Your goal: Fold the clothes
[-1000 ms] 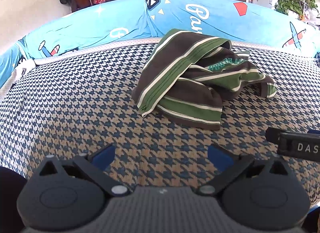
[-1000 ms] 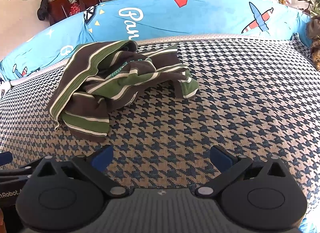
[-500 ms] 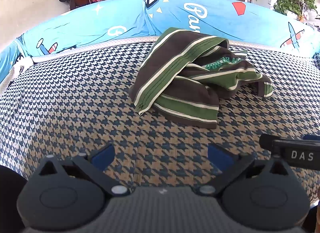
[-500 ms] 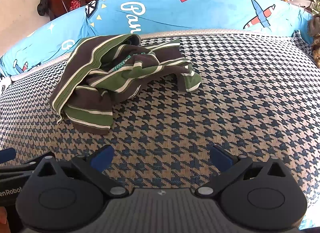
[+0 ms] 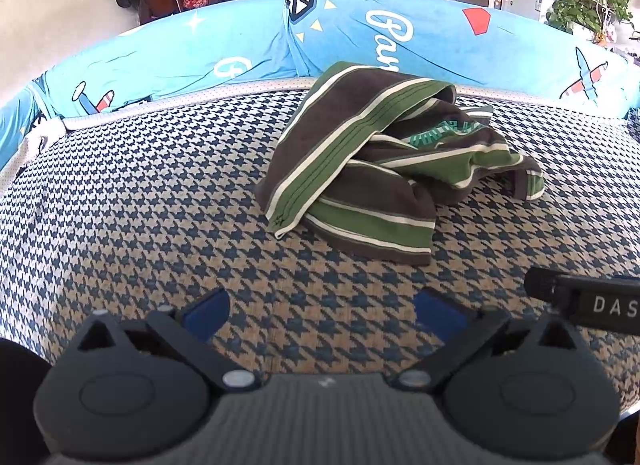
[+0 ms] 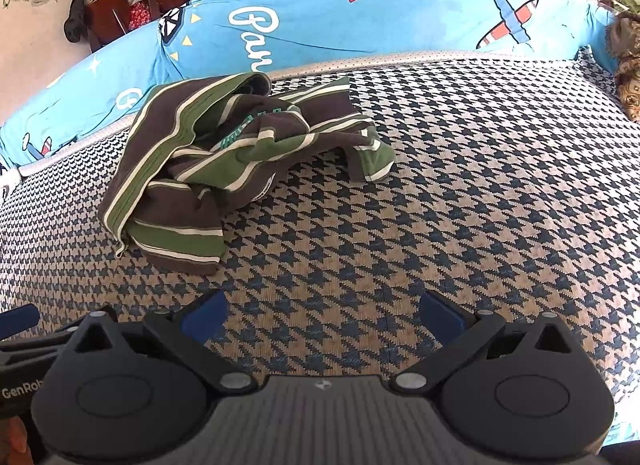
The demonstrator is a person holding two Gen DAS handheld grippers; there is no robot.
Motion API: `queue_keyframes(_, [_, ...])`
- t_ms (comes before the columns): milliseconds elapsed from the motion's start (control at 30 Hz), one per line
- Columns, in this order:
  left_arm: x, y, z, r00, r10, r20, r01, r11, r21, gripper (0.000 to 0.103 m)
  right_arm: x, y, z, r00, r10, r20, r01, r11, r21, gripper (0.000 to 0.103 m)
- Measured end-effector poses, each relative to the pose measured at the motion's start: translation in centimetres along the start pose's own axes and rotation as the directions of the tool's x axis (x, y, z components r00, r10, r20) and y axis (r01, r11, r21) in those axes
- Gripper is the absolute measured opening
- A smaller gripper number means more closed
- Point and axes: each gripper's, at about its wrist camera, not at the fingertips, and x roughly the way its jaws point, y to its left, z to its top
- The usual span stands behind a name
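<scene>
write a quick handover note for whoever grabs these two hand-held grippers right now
Left hand-held gripper: open, empty, above the houndstooth cover.
Right hand-held gripper: open, empty, beside the left.
Striped garment: crumpled heap ahead of both, near the blue cushion, untouched.
Done: nothing folded.
Left: grasp it, spread it flat, fold.

Open houndstooth mat [image 5: 140, 225] lay between both wide-spread grippers and the crumpled striped garment [image 5: 372, 169], with blue bolsters [image 6: 400, 21] walling the far edge.
</scene>
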Motion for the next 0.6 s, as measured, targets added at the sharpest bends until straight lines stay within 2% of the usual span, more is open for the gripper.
queue_keyframes(600, [-0.59,0.40,0.48,0.999,0.026,0.024,-0.026,0.999,-0.021,0.103,-0.71,0.39,0.48,0.999,0.005,0.050,-0.006,1.000,0.007,0.103])
